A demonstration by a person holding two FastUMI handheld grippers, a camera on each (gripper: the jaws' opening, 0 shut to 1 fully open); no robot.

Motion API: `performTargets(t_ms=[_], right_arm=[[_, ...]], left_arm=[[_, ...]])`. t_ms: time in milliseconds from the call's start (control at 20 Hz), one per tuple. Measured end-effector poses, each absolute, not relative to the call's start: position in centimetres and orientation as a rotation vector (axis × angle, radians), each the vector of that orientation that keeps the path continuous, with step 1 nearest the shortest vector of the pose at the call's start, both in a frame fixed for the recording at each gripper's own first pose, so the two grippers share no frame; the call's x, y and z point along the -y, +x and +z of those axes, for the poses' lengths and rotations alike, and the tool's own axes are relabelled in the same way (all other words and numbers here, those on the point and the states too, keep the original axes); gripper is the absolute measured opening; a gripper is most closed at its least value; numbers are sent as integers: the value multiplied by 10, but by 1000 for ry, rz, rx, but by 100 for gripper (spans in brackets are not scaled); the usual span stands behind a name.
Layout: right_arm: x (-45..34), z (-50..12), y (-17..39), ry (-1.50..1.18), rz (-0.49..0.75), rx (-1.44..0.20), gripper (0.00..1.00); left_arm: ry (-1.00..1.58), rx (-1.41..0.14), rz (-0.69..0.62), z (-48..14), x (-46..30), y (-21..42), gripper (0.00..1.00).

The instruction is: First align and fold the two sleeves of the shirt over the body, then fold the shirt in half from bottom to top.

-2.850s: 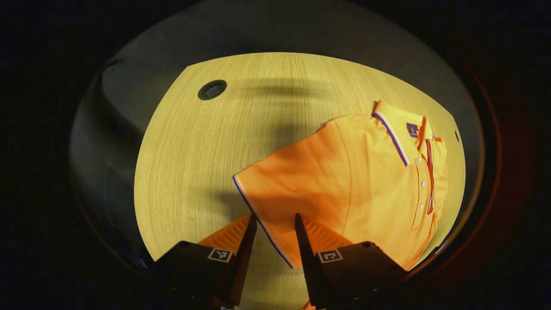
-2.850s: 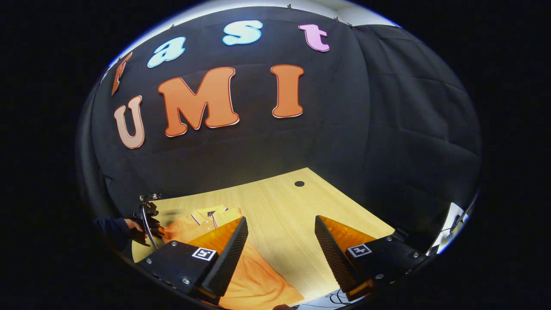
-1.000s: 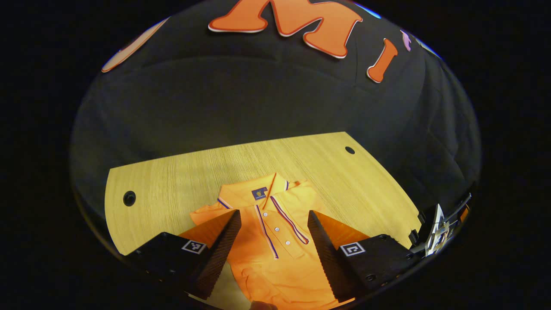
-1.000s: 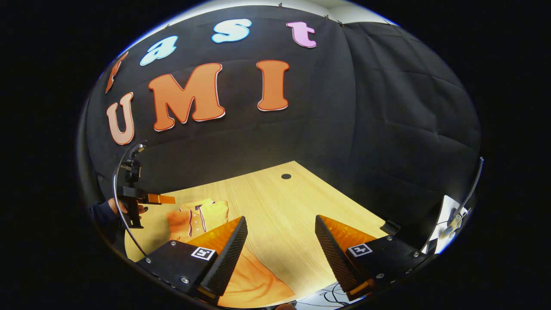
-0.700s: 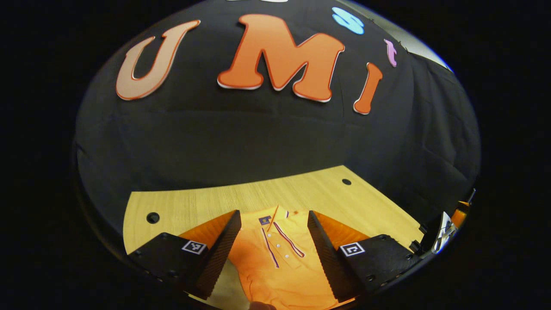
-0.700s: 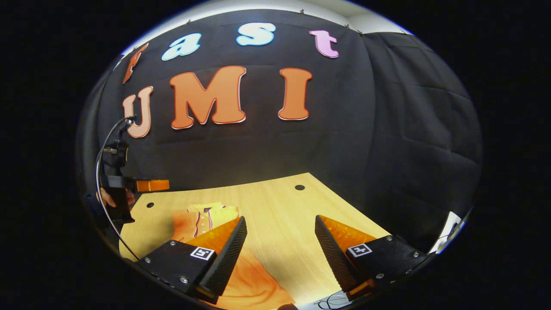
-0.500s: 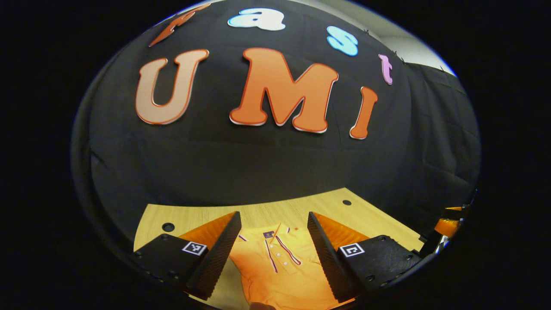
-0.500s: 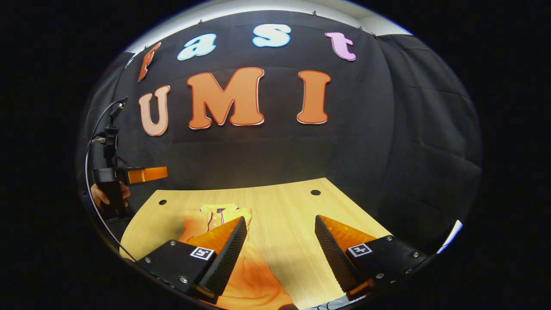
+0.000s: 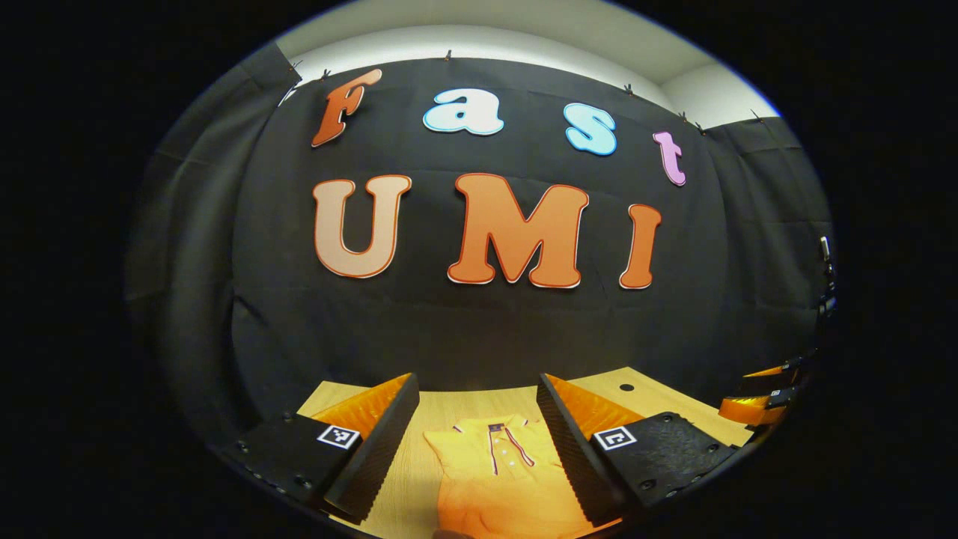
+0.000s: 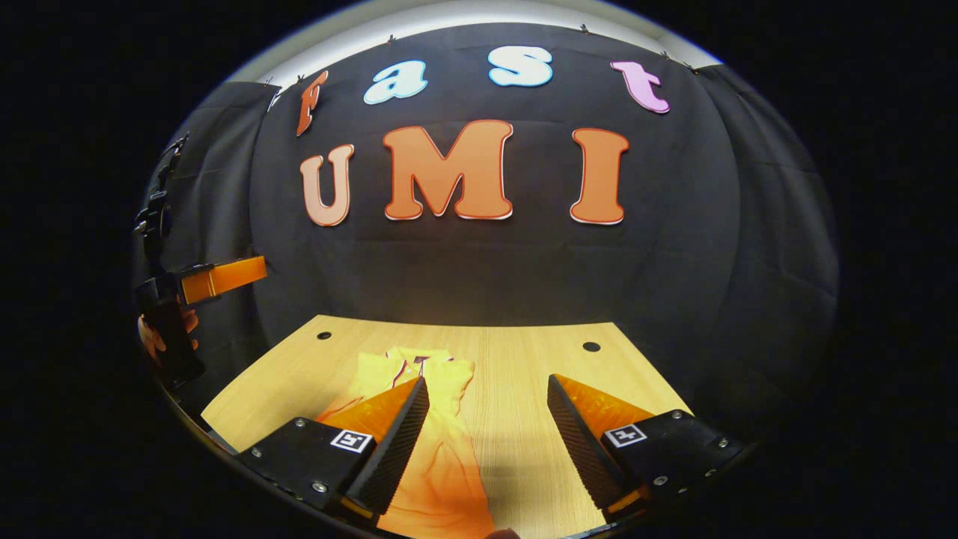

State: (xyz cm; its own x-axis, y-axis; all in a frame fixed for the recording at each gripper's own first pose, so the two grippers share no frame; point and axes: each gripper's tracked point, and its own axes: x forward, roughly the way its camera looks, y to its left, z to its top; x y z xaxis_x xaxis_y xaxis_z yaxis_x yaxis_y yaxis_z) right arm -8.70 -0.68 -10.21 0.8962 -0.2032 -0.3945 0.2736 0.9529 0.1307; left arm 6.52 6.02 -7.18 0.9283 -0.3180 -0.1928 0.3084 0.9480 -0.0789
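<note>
An orange polo shirt lies on the wooden table, collar toward the wall, its buttoned placket facing up. It shows as a long narrow shape. My left gripper is held up above the shirt's lower part, open, with nothing between the fingers. My right gripper is also open and holds nothing, with the shirt under its left finger. In the right gripper view the left gripper shows at the far left, held high by a hand. The right gripper shows at the right edge of the left gripper view.
The table has small round holes near its back corners. Bare wood lies right of the shirt. The black cloth wall stands just behind the table.
The left gripper, closed narrowly around the sleeve's hem 2.9 s ago, has opened and lifted away. Both grippers have risen and tipped up, so the shirt sits lower and smaller in each view.
</note>
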Motion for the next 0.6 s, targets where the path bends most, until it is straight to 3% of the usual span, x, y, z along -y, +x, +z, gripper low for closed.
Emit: performTargets(t_ms=[300,600], right_arm=[[-2,-166,-119,218,-156,-540,97],[-33,-236,-154,289,-49,-734,98]], left_arm=[[13,-402,-217,-143,-77,-2,98],[23,-702,-183,-237,-80,-69,98]])
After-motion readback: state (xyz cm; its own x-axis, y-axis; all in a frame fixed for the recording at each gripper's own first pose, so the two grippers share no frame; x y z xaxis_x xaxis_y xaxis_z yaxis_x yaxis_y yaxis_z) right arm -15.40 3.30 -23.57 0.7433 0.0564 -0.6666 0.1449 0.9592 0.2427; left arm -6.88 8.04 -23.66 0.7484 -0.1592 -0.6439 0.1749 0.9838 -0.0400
